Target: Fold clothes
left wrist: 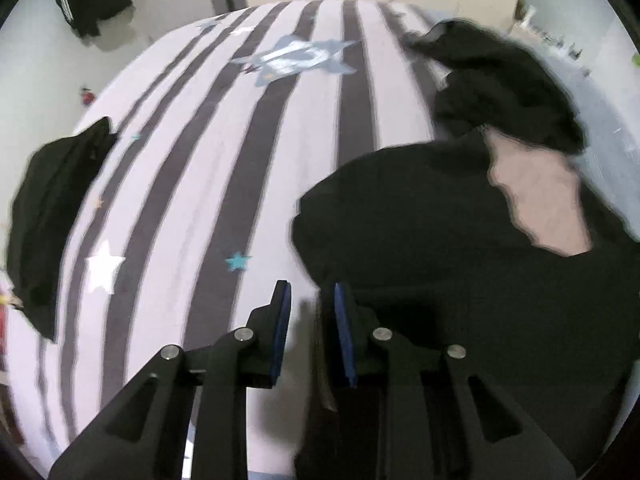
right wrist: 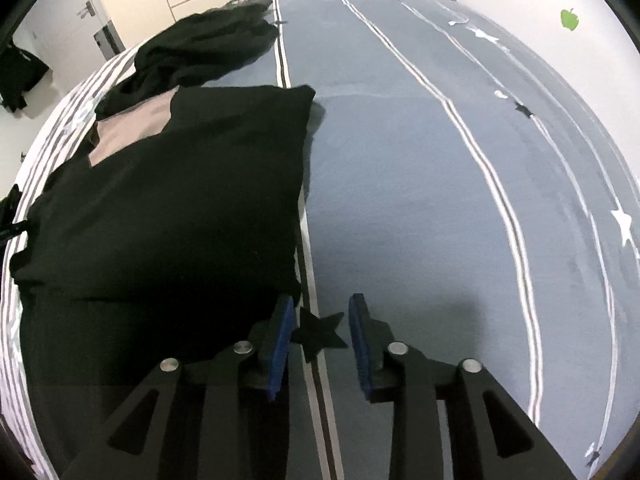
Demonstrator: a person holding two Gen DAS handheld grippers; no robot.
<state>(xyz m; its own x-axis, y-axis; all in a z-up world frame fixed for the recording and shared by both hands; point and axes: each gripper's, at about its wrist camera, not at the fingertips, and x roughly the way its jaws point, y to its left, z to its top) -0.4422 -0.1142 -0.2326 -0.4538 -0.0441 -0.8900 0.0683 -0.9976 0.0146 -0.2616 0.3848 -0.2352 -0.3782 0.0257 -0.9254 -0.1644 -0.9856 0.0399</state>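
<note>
A bed (right wrist: 400, 200) with a striped, star-printed cover carries a folded black garment (right wrist: 180, 200) with a pink patch, a crumpled black heap (right wrist: 208, 48) beyond it. The left hand-held gripper (left wrist: 308, 300) hovers at its edge, jaws slightly apart, empty; the right hand-held gripper (right wrist: 322, 312) likewise holds nothing.

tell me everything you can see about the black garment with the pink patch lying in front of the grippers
The black garment lies flat on the striped bed cover, folded into a rough rectangle with a fairly straight right edge. It looks like soft, matte knit fabric. A pale pink patch shows near its far end. A crumpled black pile sits just beyond it, apparently touching. Neither gripper holds it; the left gripper and right gripper stand open at its near corners.
</note>
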